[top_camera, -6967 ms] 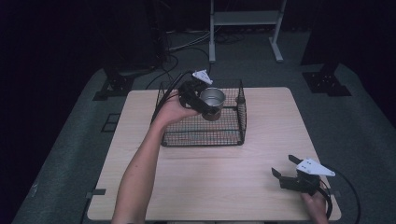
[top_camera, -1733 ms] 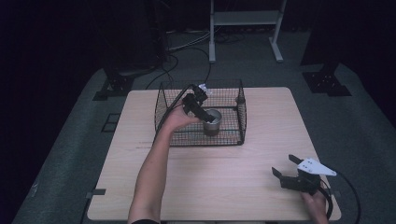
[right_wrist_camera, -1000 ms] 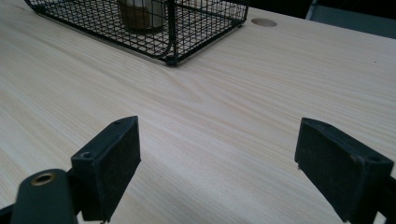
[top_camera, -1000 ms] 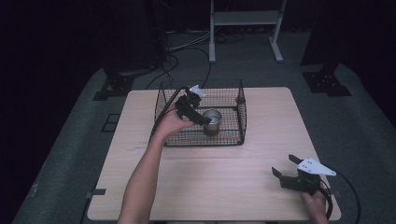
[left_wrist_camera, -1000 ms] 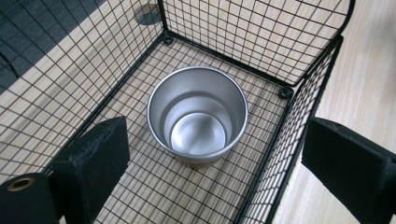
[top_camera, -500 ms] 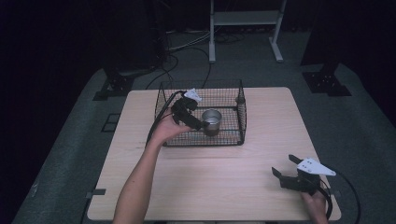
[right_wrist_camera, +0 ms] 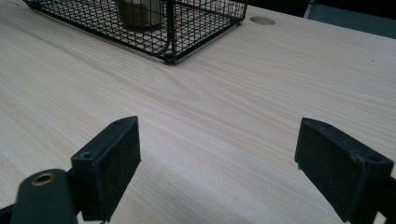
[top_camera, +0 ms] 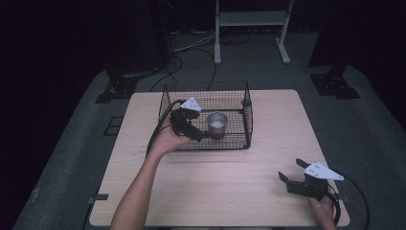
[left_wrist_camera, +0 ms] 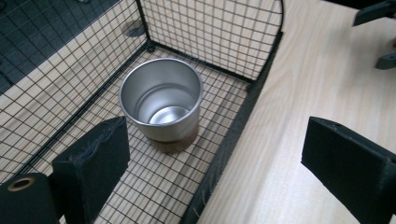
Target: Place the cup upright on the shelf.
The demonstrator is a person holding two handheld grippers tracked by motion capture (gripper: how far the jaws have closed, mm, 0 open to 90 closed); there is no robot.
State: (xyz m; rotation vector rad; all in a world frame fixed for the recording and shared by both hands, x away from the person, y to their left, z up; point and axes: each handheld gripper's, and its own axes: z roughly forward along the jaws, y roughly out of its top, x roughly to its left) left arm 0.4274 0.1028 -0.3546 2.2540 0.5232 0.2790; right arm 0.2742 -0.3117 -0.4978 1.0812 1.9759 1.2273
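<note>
A shiny metal cup (top_camera: 217,122) stands upright inside the black wire basket (top_camera: 246,115) at the table's far middle. My left gripper (top_camera: 196,130) hovers open at the basket's near left side, just apart from the cup. In the left gripper view the cup (left_wrist_camera: 161,100) rests on the basket floor ahead of my left gripper (left_wrist_camera: 217,149); one jaw is over the basket (left_wrist_camera: 224,28), the other over bare table. My right gripper (top_camera: 290,170) sits open and empty near the table's front right corner. In the right gripper view, my right gripper (right_wrist_camera: 233,154) faces the basket (right_wrist_camera: 187,28) and the cup (right_wrist_camera: 140,11) across the table.
The light wooden table (top_camera: 268,143) has a small round hole (right_wrist_camera: 262,20) near the basket. A white metal rack (top_camera: 249,19), cables (top_camera: 191,45) and dark stand bases (top_camera: 335,84) are on the grey floor behind the table.
The left gripper lowered the cup into the basket, let go of it and drew back to the left. The right gripper has stayed still.
</note>
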